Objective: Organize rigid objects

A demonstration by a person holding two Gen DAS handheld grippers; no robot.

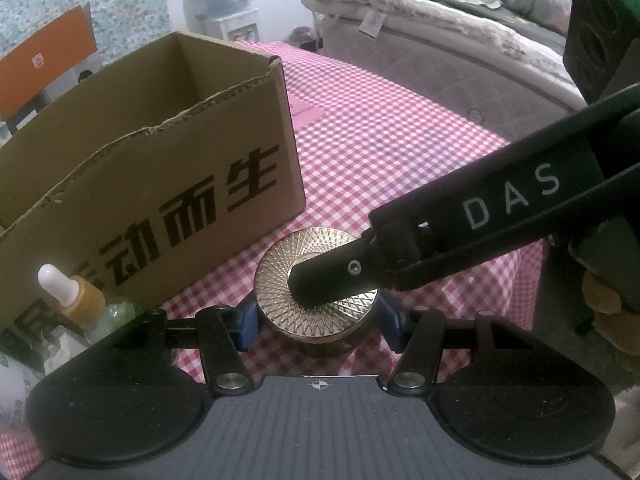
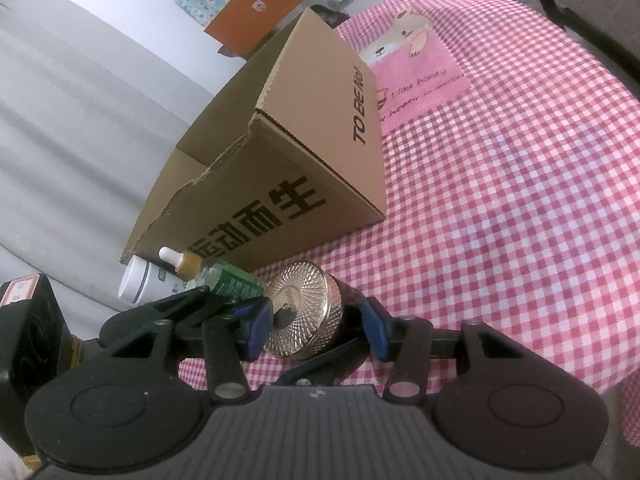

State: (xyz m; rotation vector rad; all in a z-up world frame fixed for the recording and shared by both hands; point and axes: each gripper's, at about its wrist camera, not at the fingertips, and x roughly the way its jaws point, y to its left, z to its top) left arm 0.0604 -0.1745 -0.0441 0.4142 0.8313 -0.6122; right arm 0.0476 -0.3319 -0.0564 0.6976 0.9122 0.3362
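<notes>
A round gold jar with a patterned lid (image 1: 316, 284) stands on the red checked tablecloth (image 1: 400, 152) in front of an open cardboard box (image 1: 160, 168). My left gripper (image 1: 316, 322) has its blue pads on both sides of the jar, close to it. My right gripper (image 2: 316, 326) comes in from the right; one finger (image 1: 340, 276) lies across the lid. In the right wrist view the jar (image 2: 304, 310) sits between its blue pads, the left pad against the lid face. A dropper bottle (image 1: 80, 296) stands left of the jar.
The box (image 2: 288, 152) has torn top edges and an open top. A white bottle (image 2: 140, 280) and a green bottle (image 2: 232, 284) lie beside the dropper bottle (image 2: 184, 262). A pink patch with a bear (image 2: 416, 72) marks the cloth. A bed (image 1: 440, 40) stands beyond the table.
</notes>
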